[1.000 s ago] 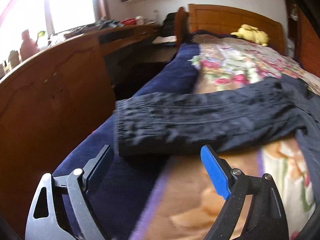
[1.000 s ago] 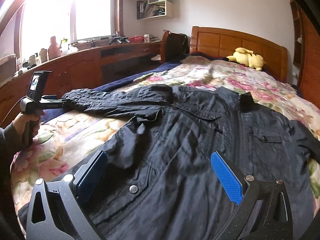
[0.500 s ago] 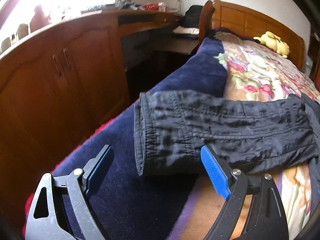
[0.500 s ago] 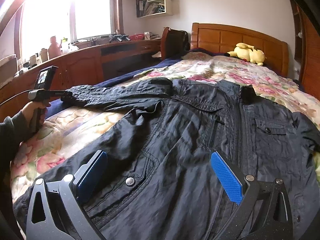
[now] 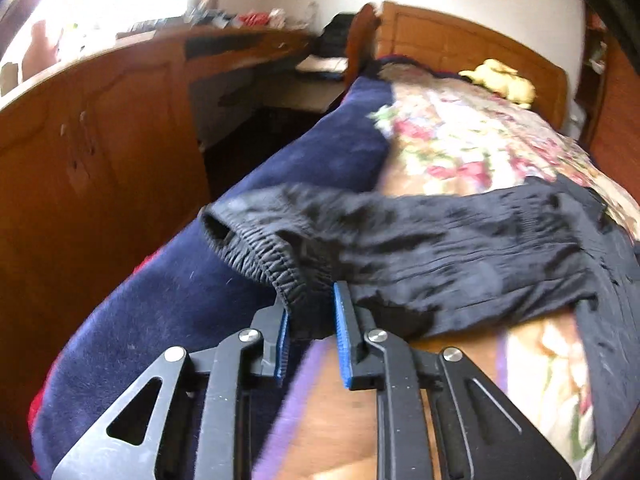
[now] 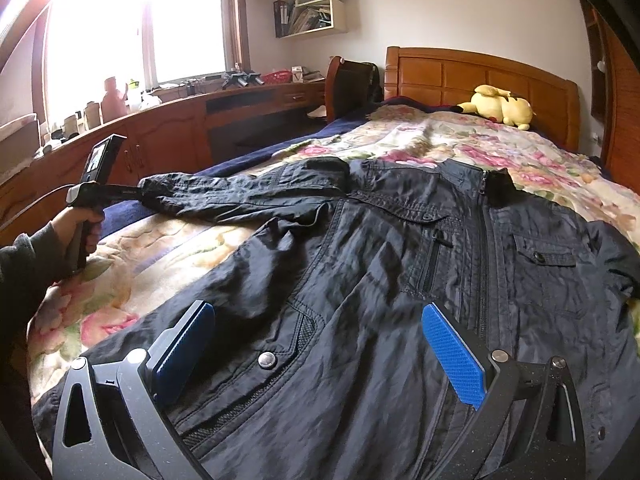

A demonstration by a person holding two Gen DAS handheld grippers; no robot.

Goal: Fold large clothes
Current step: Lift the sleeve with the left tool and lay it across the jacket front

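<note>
On the bed — left gripper (image 5: 309,322) closing on jacket cuff (image 5: 260,256).

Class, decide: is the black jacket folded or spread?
Spread: the jacket lies flat on the bed, front up, one sleeve stretched sideways.

The bed (image 6: 480,76) has a wooden headboard and is covered by a floral quilt (image 6: 420,140). A dark navy blanket (image 5: 168,320) runs along the quilt's left edge, next to the wooden cabinets.

Items lying directly on the quilt:
- A black jacket (image 6: 380,280), spread flat, front side up, with the zipper closed and the collar toward the headboard. One sleeve (image 6: 240,196) extends sideways to the bed's left edge; its elastic cuff (image 5: 264,256) is over the navy blanket.
- A yellow plush toy (image 6: 500,106), at the headboard, well apart from the jacket.
</note>
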